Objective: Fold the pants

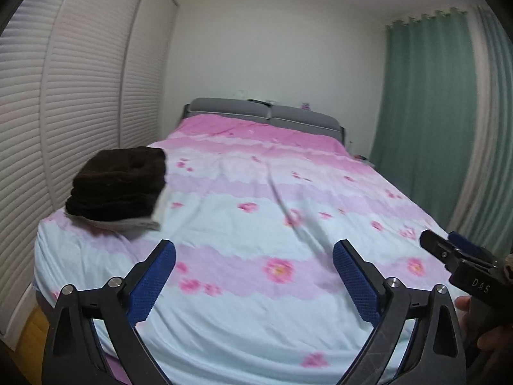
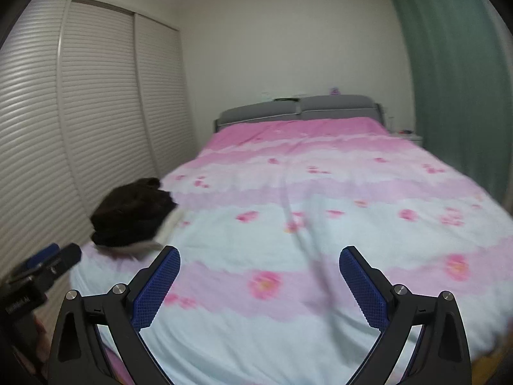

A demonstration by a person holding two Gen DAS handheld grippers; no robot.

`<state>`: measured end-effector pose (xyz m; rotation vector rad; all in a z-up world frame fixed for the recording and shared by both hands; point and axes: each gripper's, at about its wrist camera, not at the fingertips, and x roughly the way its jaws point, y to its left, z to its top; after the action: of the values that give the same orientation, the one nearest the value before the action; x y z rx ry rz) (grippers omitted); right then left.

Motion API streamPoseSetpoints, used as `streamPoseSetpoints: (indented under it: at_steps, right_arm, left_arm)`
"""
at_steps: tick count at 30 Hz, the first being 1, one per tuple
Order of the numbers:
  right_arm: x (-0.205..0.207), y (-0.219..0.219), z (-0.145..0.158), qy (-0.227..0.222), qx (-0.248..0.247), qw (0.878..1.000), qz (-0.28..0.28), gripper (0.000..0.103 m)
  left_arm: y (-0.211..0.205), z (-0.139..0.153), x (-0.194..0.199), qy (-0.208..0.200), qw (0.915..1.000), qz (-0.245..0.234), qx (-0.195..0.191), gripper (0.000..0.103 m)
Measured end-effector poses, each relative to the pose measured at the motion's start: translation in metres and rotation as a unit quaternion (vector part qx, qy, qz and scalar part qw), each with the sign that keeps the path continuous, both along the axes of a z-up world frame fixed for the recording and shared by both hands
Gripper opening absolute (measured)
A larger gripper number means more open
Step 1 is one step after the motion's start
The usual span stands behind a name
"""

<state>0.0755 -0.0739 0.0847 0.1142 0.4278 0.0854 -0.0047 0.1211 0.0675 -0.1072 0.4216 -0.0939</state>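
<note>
A stack of folded clothes, dark brown pants (image 1: 120,181) on top of a light grey piece, lies near the left front corner of the bed; it also shows in the right wrist view (image 2: 133,213). My left gripper (image 1: 255,253) is open and empty, held above the front of the bed, right of the stack. My right gripper (image 2: 259,258) is open and empty too, above the front middle of the bed. The right gripper also shows at the right edge of the left wrist view (image 1: 449,248). The left gripper shows at the left edge of the right wrist view (image 2: 54,261).
The bed (image 1: 288,199) has a pink and pale blue flowered cover and a grey headboard (image 1: 266,112). White louvred wardrobe doors (image 1: 80,96) stand along the left side. A green curtain (image 1: 426,112) hangs on the right. Wood floor (image 1: 30,330) shows at lower left.
</note>
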Motion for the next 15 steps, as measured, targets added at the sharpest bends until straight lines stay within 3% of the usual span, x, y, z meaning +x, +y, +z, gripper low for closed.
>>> streamPoseSetpoints:
  at_steps: [8,15]
  right_arm:
    - [-0.089,-0.073,0.002,-0.005,-0.008,0.999,-0.053,0.102]
    - [-0.132,-0.092,0.012,-0.013,-0.034,0.998,-0.057,0.102]
  left_arm:
    - [-0.078,-0.003,-0.054,0.007,0.9982,-0.054,0.026,0.103]
    - [-0.1,0.0,-0.094,-0.005,0.9986,-0.046,0.027,0.103]
